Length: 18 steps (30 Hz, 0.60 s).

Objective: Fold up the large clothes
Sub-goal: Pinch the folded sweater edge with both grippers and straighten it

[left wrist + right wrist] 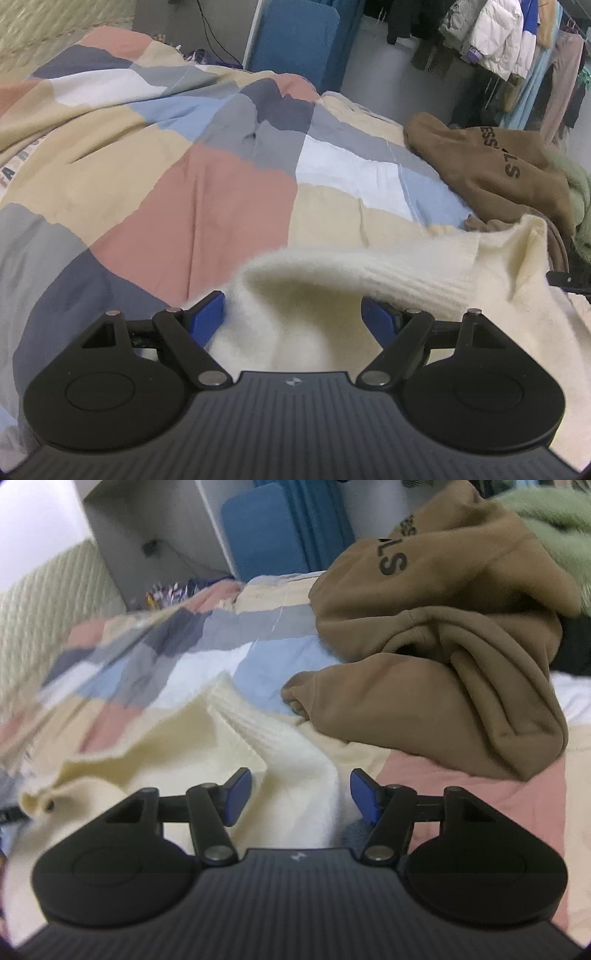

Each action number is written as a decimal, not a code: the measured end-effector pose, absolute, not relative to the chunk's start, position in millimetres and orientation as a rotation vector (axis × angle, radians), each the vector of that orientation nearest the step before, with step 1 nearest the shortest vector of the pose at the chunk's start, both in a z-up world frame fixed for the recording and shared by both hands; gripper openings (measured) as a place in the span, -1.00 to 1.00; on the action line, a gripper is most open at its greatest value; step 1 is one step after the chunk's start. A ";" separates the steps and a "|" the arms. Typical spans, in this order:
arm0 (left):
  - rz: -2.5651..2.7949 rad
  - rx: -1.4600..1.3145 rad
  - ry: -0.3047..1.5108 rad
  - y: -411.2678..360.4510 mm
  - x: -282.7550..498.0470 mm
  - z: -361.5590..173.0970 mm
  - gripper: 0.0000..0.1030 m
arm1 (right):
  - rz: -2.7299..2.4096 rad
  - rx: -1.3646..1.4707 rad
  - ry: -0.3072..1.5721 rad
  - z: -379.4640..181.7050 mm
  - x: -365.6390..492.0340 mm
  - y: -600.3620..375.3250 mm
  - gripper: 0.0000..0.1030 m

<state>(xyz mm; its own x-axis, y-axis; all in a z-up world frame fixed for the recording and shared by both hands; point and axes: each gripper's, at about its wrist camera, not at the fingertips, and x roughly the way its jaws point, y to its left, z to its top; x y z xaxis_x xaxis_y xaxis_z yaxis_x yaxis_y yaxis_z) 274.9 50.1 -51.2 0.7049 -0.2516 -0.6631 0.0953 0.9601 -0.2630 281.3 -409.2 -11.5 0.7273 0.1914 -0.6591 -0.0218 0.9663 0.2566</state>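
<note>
A cream fuzzy knit sweater (332,280) lies on the patchwork quilt (192,206) and bunches up between both grippers. My left gripper (293,317) has its blue pads (207,317) wide apart, with sweater fabric lying loosely between them. In the right wrist view the same sweater (288,760) runs between the spread pads (238,795) of my right gripper (299,797). Neither gripper pinches the cloth. The sweater's ribbed hem (417,269) arches over the left gripper's right finger and hides part of it.
A brown hoodie with dark lettering (454,657) lies crumpled on the quilt (443,775) right of the sweater; it also shows in the left wrist view (491,166). A green fuzzy garment (554,528) lies behind it. Clothes hang on a rack (509,37); a blue panel (295,40) stands beyond the bed.
</note>
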 end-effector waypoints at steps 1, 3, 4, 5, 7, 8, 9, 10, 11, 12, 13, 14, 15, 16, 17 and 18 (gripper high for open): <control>-0.195 -0.216 0.766 50.1 277.1 -52.1 0.62 | 0.122 0.222 0.756 -13.7 282.5 -407.5 0.21; -0.201 -0.210 0.760 50.1 282.7 -52.8 0.62 | 0.121 0.194 0.774 -19.2 286.5 -405.3 0.17; -0.205 -0.208 0.760 50.9 285.8 -53.5 0.61 | 0.120 0.176 0.783 -22.1 289.0 -403.6 0.10; -0.211 -0.210 0.762 51.2 289.5 -54.6 0.58 | 0.119 0.159 0.790 -24.8 291.2 -402.5 0.08; -0.226 -0.230 0.770 53.2 294.9 -57.3 0.40 | 0.116 0.142 0.793 -28.4 295.5 -401.6 -0.01; -0.223 -0.238 0.775 54.4 296.7 -58.6 0.31 | 0.119 0.147 0.792 -29.2 297.5 -402.0 -0.06; -0.221 -0.248 0.777 55.9 297.9 -59.7 0.20 | 0.122 0.153 0.788 -29.3 298.6 -402.6 -0.18; -0.224 -0.258 0.779 56.8 299.1 -60.5 0.14 | 0.130 0.159 0.783 -29.1 299.4 -402.7 -0.29; -0.228 -0.269 0.781 58.4 300.2 -61.3 0.00 | 0.139 0.158 0.777 -28.6 299.9 -401.9 -0.33; -0.230 -0.281 0.784 60.2 301.1 -61.7 -0.20 | 0.144 0.150 0.771 -28.0 300.3 -400.0 -0.46; -0.230 -0.291 0.782 61.9 301.6 -61.5 -0.30 | 0.154 0.139 0.763 -27.1 300.0 -397.5 -0.60; -0.234 -0.304 0.779 63.3 301.8 -60.9 -0.49 | 0.163 0.131 0.754 -25.9 299.4 -395.5 -0.65; -0.236 -0.322 0.774 65.4 301.5 -59.8 -0.56 | 0.168 0.122 0.741 -23.7 298.7 -393.2 -0.71; -0.233 -0.333 0.769 66.8 301.2 -58.2 -0.58 | 0.171 0.114 0.725 -20.8 297.2 -391.6 -0.74; -0.229 -0.340 0.756 67.9 300.4 -56.1 -0.67 | 0.171 0.108 0.713 -18.3 296.1 -390.8 -0.74; -0.225 -0.340 0.738 69.1 299.2 -53.5 -0.70 | 0.161 0.106 0.707 -16.4 296.1 -391.1 -0.75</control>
<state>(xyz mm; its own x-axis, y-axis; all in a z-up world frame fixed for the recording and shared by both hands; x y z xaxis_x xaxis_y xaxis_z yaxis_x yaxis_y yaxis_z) 299.2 69.1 -53.5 0.7197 -0.3177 -0.6173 0.0814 0.9217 -0.3793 296.1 -391.1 -16.4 0.7489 0.1826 -0.6370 -0.1107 0.9823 0.1513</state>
